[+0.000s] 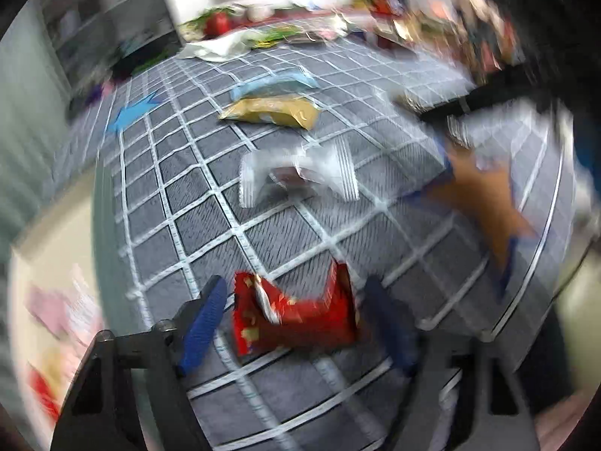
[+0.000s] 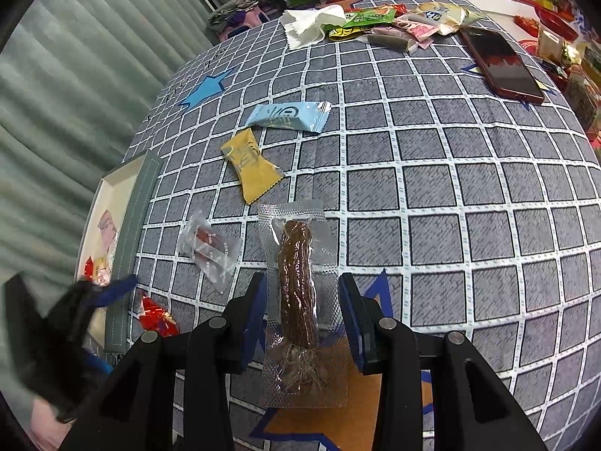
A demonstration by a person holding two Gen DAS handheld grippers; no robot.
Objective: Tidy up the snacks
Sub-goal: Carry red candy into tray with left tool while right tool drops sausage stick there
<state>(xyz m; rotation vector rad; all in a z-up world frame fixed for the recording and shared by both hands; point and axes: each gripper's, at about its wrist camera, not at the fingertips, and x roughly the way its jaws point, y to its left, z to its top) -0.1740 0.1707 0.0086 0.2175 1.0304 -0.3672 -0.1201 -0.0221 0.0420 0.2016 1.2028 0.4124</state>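
Red snack (image 1: 293,315): lay btwn left gripper (image 1: 296,323) jaws, released, not pinched
Right gripper (image 2: 302,314): jaws clenched on sausage pack (image 2: 300,289)

The counter (image 2: 469,195) wears a grey cloth gridded in white, with blue and orange stars printed on it. Lying on it: a pale blue snack packet (image 2: 289,115), a yellow packet (image 2: 252,167) just beside it, a small clear-wrapped sweet (image 2: 209,250), and a red packet (image 2: 157,319) near the edge. At the far side sits a white napkin (image 2: 313,24) touching a heap of mixed wrappers (image 2: 405,20), and a dark phone (image 2: 501,62) to its right. A shallow box (image 2: 135,233) rests along the left edge of the counter.
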